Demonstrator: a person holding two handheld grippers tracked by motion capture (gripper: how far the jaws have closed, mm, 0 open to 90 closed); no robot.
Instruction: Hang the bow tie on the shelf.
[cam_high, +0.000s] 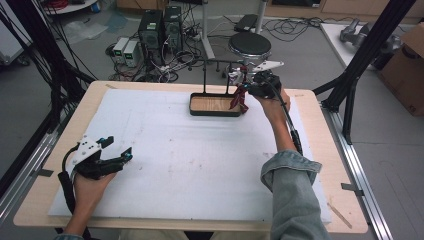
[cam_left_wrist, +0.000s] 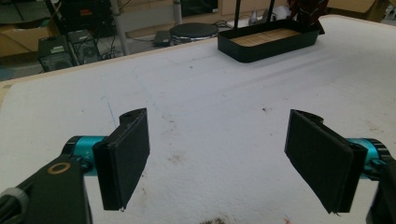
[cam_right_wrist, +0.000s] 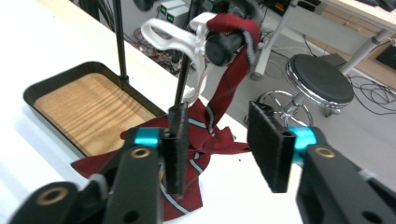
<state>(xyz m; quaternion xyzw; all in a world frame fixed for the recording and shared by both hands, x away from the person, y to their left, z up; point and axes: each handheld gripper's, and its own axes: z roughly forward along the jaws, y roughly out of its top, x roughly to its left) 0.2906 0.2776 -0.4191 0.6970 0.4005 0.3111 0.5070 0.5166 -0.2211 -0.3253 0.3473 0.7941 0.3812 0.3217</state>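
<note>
A dark red striped tie (cam_high: 241, 97) hangs from the right end of a black rack bar (cam_high: 220, 61) and trails onto the mat beside a black tray (cam_high: 215, 113) with a wooden floor. In the right gripper view the tie (cam_right_wrist: 229, 79) drapes over the bar's end next to a white strap (cam_right_wrist: 177, 35), and its lower part pools by the tray's rim (cam_right_wrist: 28, 93). My right gripper (cam_high: 248, 86) (cam_right_wrist: 219, 149) is open just in front of the hanging tie, holding nothing. My left gripper (cam_high: 127, 155) (cam_left_wrist: 217, 158) rests open and empty at the front left, far from the tray (cam_left_wrist: 261, 46).
A white foam mat (cam_high: 175, 155) covers most of the wooden table. Beyond the far edge stand a round stool (cam_high: 249, 46) and computer towers (cam_high: 160, 30) among cables. A cardboard box (cam_high: 407, 70) and black frame struts are on the right.
</note>
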